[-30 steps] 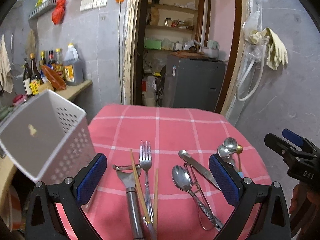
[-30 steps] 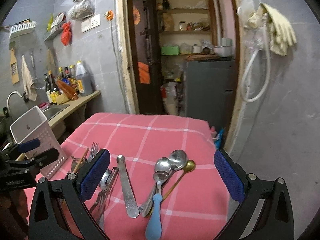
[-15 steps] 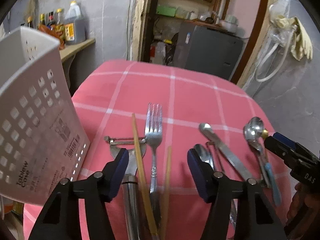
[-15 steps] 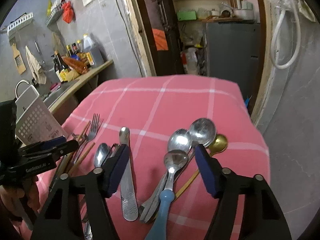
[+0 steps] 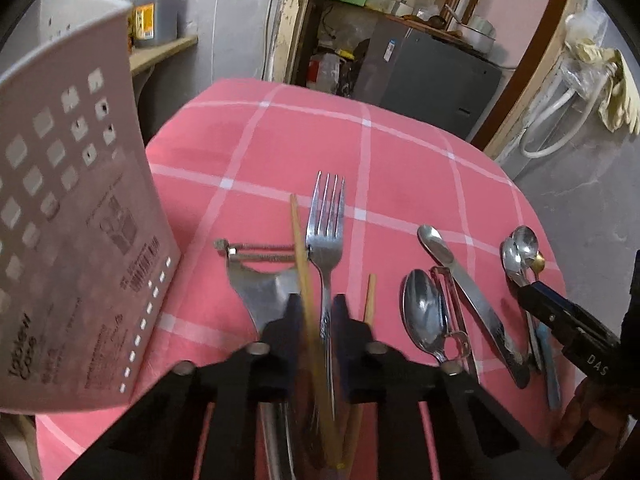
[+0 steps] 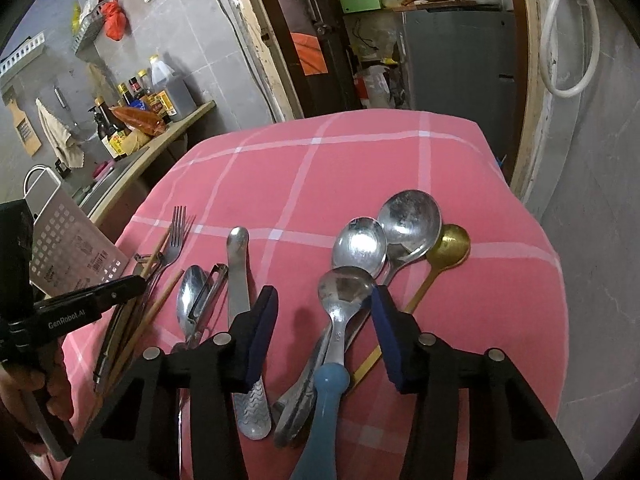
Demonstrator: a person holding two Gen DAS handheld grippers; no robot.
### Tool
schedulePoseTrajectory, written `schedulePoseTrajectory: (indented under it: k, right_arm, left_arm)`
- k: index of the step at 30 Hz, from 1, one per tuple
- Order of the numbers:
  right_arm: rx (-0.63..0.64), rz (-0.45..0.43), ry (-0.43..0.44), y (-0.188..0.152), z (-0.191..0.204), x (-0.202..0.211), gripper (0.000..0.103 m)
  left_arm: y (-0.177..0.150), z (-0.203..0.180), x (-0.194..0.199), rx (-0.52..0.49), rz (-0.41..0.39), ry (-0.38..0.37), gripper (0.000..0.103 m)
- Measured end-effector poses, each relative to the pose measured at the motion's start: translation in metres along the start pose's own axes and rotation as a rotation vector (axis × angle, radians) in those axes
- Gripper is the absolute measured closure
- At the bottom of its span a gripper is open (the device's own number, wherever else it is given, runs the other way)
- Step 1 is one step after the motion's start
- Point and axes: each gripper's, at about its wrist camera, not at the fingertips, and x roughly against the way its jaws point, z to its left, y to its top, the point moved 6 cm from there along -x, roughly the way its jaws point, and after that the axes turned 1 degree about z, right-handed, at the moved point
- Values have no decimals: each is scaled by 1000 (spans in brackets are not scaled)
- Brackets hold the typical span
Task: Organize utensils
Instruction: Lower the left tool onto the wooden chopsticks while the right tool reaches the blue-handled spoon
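The left gripper point(image 5: 317, 316) is closing on a fork point(image 5: 326, 248) and a chopstick point(image 5: 301, 256) together, probably to lift both toward the white perforated holder point(image 5: 72, 240) beside them. The right gripper point(image 6: 325, 312) is also closing, half-open around the blue-handled spoon point(image 6: 340, 320), not yet pressing it; all lie on the pink cloth point(image 6: 320, 168).

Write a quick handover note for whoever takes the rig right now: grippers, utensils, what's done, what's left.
Left gripper: jaws closing on a chopstick and the fork handle.
Right gripper: jaws closing around the spoons, pads not yet touching.
Holder: white, at the table's left edge.
Done: nothing lifted or sorted yet.
Left: fork, chopsticks, peeler, knife, spoons, all lying on the pink cloth.
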Motion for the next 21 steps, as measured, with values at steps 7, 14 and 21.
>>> schedulePoseTrajectory:
  k: [7,14,21]
  right_arm:
    - [-18,30,8,-8,-2,6,72]
    - [-30,40,23,-14,-1,9,77]
    - [-50,89,79,-16,-5,11,76]
  left_arm:
    - [-10,-11,14,-23,-4,-50,96]
    - [-17,-26,9,-65,62,-80,96]
    - [-19,-22,-2,-77,153,-74,93]
